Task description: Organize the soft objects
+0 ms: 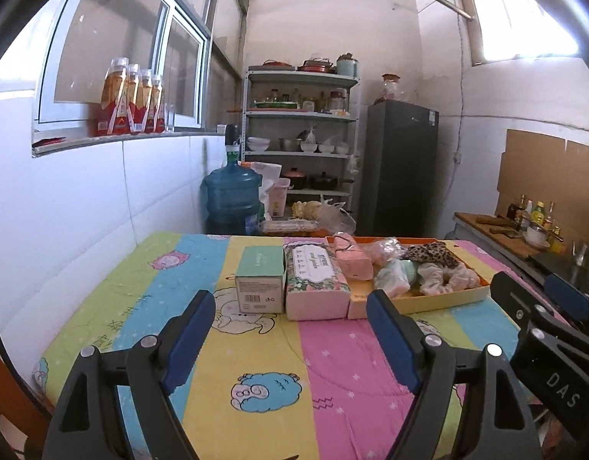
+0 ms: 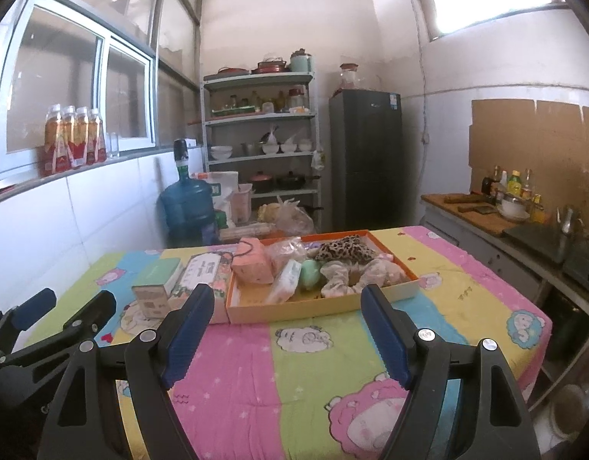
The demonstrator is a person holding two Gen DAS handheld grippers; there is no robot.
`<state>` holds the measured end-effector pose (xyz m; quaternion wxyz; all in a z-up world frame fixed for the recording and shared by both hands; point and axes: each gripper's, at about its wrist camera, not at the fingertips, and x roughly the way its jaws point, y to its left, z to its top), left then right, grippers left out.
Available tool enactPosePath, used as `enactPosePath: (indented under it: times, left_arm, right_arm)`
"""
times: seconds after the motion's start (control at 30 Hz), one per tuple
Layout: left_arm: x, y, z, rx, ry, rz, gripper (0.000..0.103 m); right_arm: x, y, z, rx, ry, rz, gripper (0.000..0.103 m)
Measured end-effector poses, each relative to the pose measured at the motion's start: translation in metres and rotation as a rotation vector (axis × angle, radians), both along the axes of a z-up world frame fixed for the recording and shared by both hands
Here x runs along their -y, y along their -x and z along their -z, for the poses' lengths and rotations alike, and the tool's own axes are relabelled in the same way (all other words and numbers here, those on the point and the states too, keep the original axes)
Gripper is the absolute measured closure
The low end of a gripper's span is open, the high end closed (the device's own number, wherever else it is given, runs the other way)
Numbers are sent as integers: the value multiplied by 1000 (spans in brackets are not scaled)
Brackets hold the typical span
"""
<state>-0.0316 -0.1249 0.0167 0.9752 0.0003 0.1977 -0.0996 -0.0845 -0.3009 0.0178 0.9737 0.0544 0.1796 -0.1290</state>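
Note:
An orange tray (image 2: 313, 306) (image 1: 440, 301) sits at the far side of the table. It holds a pink pouch (image 2: 252, 262) (image 1: 351, 258), a clear bagged item (image 2: 284, 281), a green soft item (image 2: 310, 273) (image 1: 394, 274), a leopard-print scrunchie (image 2: 342, 251) (image 1: 432, 253) and a cream scrunchie (image 2: 340, 278) (image 1: 447, 278). A floral tissue pack (image 1: 315, 281) (image 2: 202, 268) and a teal box (image 1: 260, 280) (image 2: 156, 281) lie left of the tray. My left gripper (image 1: 290, 320) is open and empty, short of the tissue pack. My right gripper (image 2: 286, 316) is open and empty, just short of the tray's near edge.
A striped cartoon cloth (image 2: 313, 364) covers the table. A blue water jug (image 2: 187, 207), metal shelves (image 2: 261, 142) and a dark fridge (image 2: 365, 157) stand behind it. A counter (image 2: 505, 226) with bottles runs along the right. Drink bottles (image 1: 131, 97) stand on the left windowsill.

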Motion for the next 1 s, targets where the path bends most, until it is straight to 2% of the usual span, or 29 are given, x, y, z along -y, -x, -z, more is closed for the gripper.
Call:
enactPosePath:
  times: [0.47, 1.0]
  left_arm:
    - [-16, 31, -1, 27, -17, -21, 21]
    - [-20, 35, 0, 35, -18, -16, 21]
  right_arm:
    - [-19, 24, 0, 7, 10, -23, 23]
    - [-25, 23, 0, 1, 9, -37, 23]
